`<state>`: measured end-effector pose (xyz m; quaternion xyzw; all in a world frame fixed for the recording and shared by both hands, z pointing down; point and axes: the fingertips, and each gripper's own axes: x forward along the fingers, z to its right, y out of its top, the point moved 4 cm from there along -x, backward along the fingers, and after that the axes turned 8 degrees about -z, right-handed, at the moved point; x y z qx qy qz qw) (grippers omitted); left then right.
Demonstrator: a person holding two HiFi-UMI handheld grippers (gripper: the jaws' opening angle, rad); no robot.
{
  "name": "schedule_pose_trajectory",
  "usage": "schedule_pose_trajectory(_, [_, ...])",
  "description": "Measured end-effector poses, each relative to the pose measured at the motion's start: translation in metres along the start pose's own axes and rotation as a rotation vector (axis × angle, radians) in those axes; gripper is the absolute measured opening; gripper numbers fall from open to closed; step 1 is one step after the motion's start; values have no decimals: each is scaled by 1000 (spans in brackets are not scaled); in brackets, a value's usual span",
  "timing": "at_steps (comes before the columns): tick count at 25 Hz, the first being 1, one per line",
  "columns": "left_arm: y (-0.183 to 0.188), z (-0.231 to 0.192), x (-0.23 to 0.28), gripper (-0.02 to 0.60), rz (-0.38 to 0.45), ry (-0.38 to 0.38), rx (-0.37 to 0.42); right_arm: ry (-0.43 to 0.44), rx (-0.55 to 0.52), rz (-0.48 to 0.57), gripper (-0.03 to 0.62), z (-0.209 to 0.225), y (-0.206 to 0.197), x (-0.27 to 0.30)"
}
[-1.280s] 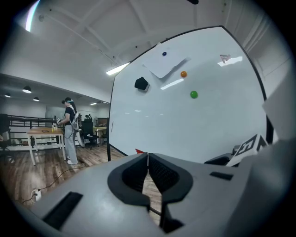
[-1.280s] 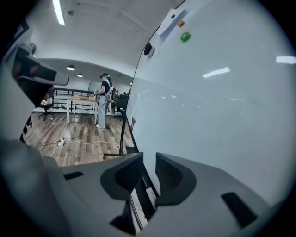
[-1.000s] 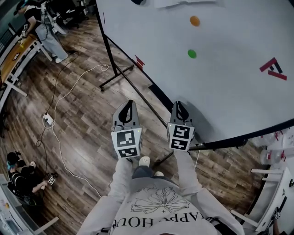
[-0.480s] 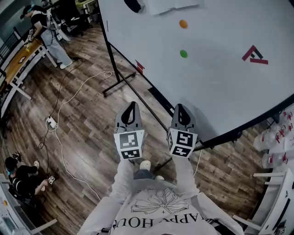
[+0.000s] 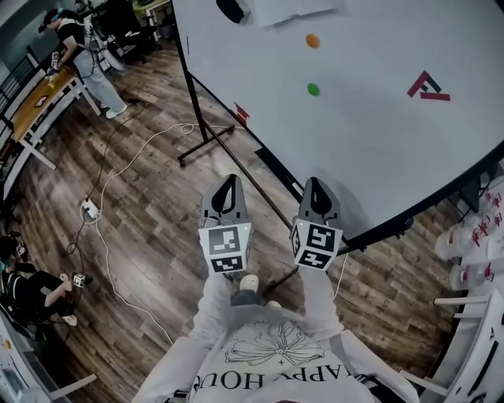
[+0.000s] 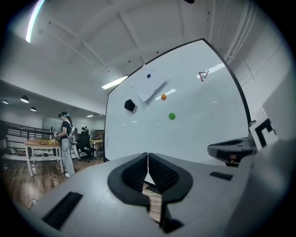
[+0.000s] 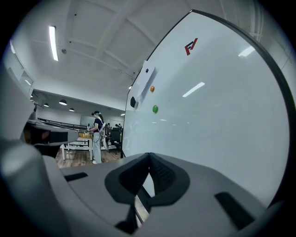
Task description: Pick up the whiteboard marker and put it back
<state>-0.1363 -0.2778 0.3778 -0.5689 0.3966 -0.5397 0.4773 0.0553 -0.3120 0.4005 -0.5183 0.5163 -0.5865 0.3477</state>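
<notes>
I see no whiteboard marker for certain. A small red thing (image 5: pixel 240 114) sits at the lower edge of the whiteboard (image 5: pixel 378 149), too small to name. In the head view my left gripper (image 5: pixel 227 183) and right gripper (image 5: pixel 316 186) are held side by side, level, just short of the board's dark tray (image 5: pixel 272 168). The left gripper (image 6: pixel 148 159) has its jaws pressed together with nothing between them. The right gripper (image 7: pixel 149 162) is shut and empty too. Each gripper view faces the whiteboard (image 6: pixel 194 134).
On the board are an orange magnet (image 5: pixel 313 40), a green magnet (image 5: pixel 313 90), a red logo (image 5: pixel 428 85), a black eraser (image 5: pixel 231 9) and a sheet of paper (image 5: pixel 303 9). A white cable (image 5: pixel 118 169) crosses the wood floor. A person (image 5: pixel 83 47) stands by a table at far left.
Both grippers have drifted a little toward the board and the view has swung with them. Neither has taken hold of anything. The seated person at lower left has shifted.
</notes>
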Motion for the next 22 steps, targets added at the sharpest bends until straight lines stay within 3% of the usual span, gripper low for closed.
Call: schedule_pose_trajectory(22, [-2,2,-5,6,-4,-9,9,-4,12,-18,3,-2,-8,-6])
